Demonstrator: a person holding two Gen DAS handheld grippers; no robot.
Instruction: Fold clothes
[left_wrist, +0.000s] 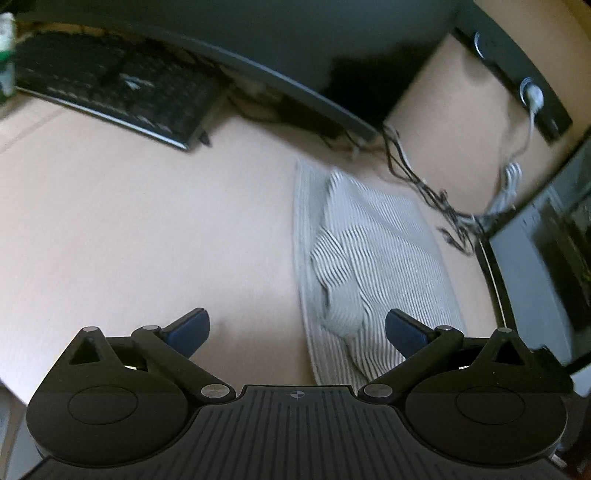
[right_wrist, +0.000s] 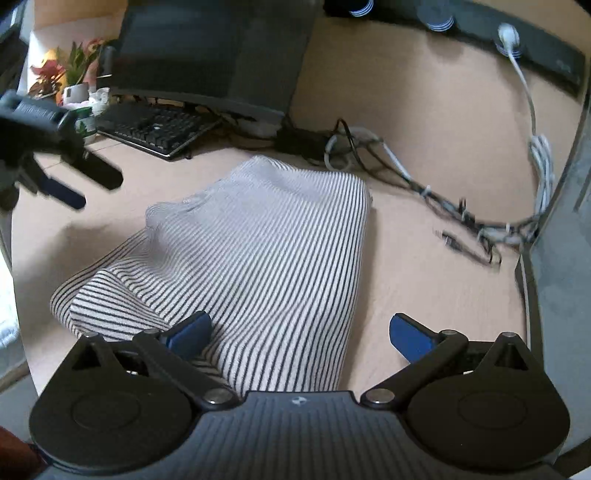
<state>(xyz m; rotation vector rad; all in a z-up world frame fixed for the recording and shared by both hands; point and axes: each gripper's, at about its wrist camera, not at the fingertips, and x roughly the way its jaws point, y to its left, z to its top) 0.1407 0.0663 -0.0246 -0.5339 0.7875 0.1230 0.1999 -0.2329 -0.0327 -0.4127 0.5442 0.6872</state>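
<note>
Right tongs (right_wrist: 299, 332) spread over striped garment (right_wrist: 258, 251) (folded), left tongs (left_wrist: 297, 332) spread, bare desk (left_wrist: 129, 240) leftward, cables (right_wrist: 424, 188) beyond

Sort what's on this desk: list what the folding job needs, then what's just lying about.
For the job:
striped garment
left gripper, open
right gripper, open

Lying about:
keyboard
monitor
cable tangle
potted plant

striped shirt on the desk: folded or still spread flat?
Folded, roughly. The striped shirt lies as a compact doubled bundle with layered edges showing, rumpled on top. Both claws are open, off it.
</note>
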